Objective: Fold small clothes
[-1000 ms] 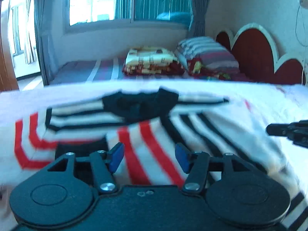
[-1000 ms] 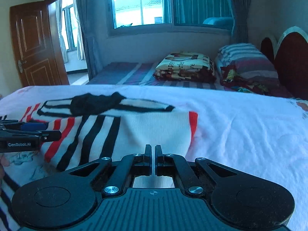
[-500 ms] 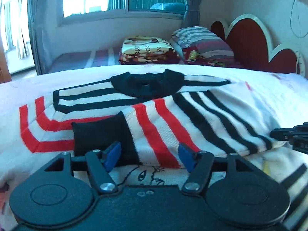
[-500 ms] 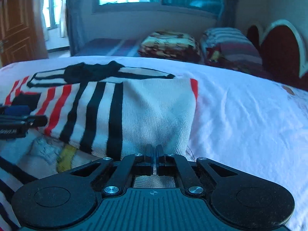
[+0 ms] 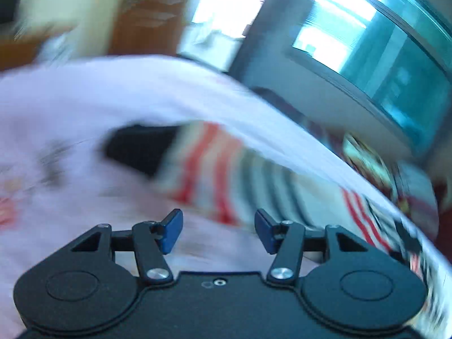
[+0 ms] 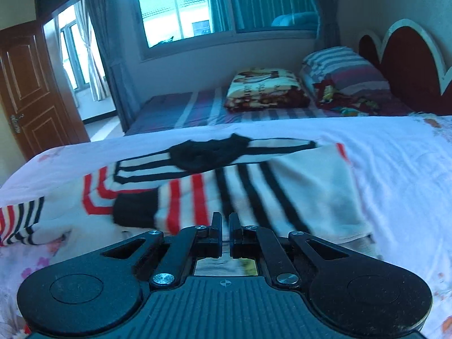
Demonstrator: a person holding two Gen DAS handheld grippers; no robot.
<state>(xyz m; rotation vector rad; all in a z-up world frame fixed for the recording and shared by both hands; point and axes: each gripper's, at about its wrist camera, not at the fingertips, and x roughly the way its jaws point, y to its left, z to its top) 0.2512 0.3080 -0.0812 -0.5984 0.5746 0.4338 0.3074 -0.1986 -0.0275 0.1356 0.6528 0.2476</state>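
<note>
A small white sweater [image 6: 231,180] with black and red stripes and a black collar lies partly folded on the white bed sheet [image 6: 395,186]. Its black cuff [image 6: 135,212] lies on top at the left. My right gripper [image 6: 225,223] hovers over the sweater's near edge, its jaws nearly together with a thin gap and nothing seen between them. In the blurred, tilted left wrist view my left gripper [image 5: 217,228] is open and empty, near the sweater [image 5: 226,175] and its black cuff [image 5: 138,149].
A second striped garment [image 6: 19,223] lies at the sheet's left edge. Behind the sheet are a folded patterned blanket [image 6: 265,90], striped pillows [image 6: 341,67] and a red headboard [image 6: 406,65]. A wooden door [image 6: 25,84] stands at the left.
My left gripper has swung away to the left and tilted, and its view is now blurred. My right gripper has let the sweater's edge go and risen a little; the sweater lies folded over.
</note>
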